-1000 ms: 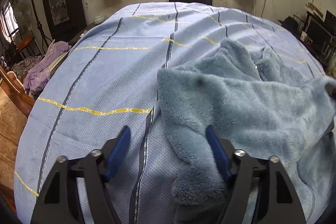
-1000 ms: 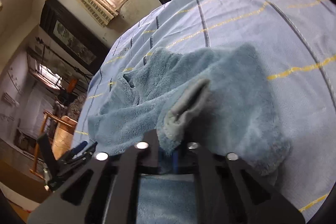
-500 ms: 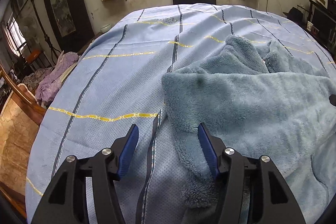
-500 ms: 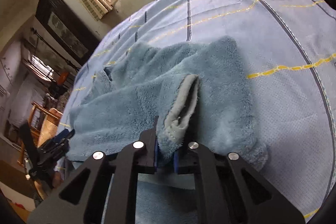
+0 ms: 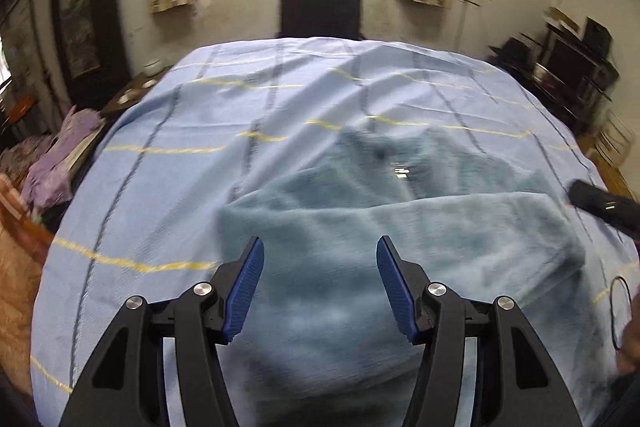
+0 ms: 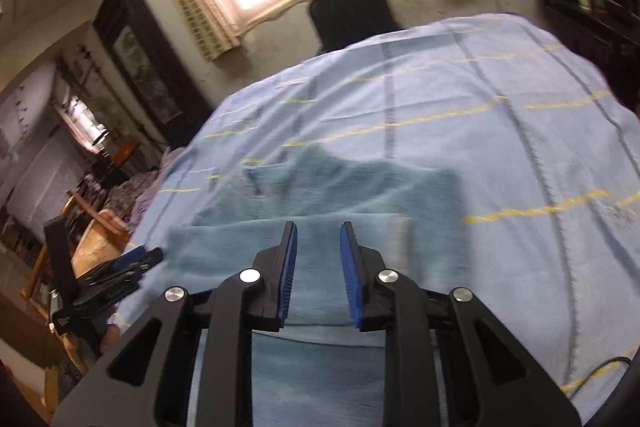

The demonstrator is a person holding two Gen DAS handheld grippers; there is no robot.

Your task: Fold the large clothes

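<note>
Fleece [image 5: 400, 227] lies folded on the striped sheet [image 5: 168, 131], its folded edge running from nine to three o'clock in both views; left gripper [image 5: 319, 283] hangs above it with jaws wide apart, gripping nothing; right gripper [image 6: 318, 267] hangs likewise, jaws parted and empty; chair [image 5: 320, 11] stands at twelve.

Surface: table draped in a light blue cloth [image 5: 168, 187] crossed by dark and yellow stripes | Laid on it: blue fleece garment [image 5: 400, 227], folded, edges blurred | Contact: garment rested flat on cloth
</note>
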